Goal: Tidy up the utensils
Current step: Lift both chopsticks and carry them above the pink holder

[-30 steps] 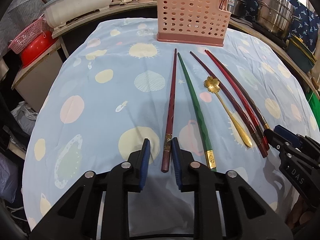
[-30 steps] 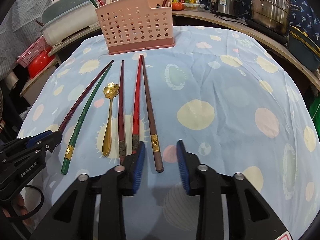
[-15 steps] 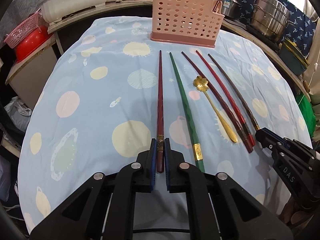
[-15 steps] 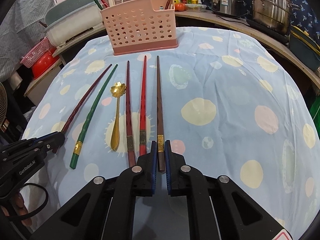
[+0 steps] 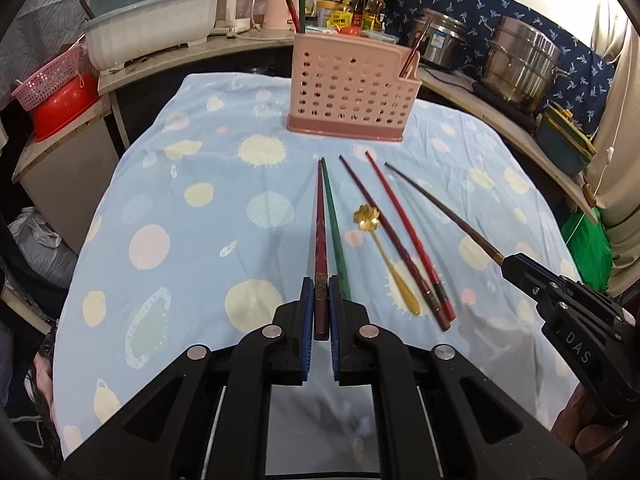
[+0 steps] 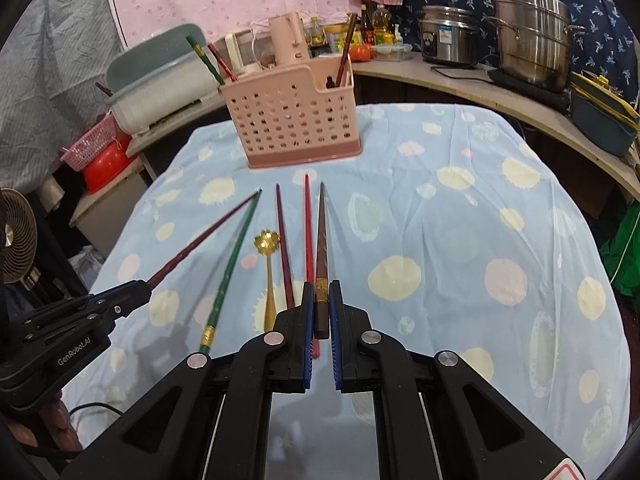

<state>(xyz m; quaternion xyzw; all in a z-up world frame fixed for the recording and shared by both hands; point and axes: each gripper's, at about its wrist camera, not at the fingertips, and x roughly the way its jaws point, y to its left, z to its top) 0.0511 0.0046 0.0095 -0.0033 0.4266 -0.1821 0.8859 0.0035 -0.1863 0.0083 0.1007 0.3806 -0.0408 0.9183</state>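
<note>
Blue spotted cloth point(image 5: 160, 208) covers the bench, with the pink rack point(image 5: 352, 92) at its far edge. Both grippers have just closed and lifted: the left gripper point(image 5: 319, 312) now has its jaws clamped on the maroon chopstick point(image 5: 320, 240), and the right gripper point(image 6: 320, 312) has its jaws clamped on the brown chopstick point(image 6: 321, 252), each gripped near the thick end and raised off the cloth, tip toward the rack. Left lying between them are the green chopstick point(image 6: 228, 276), gold spoon point(image 6: 269, 272), dark red chopstick point(image 6: 284, 248) and red chopstick point(image 6: 308, 232). Pick-up looks complete; carriage to the rack is the likely next step.
</note>
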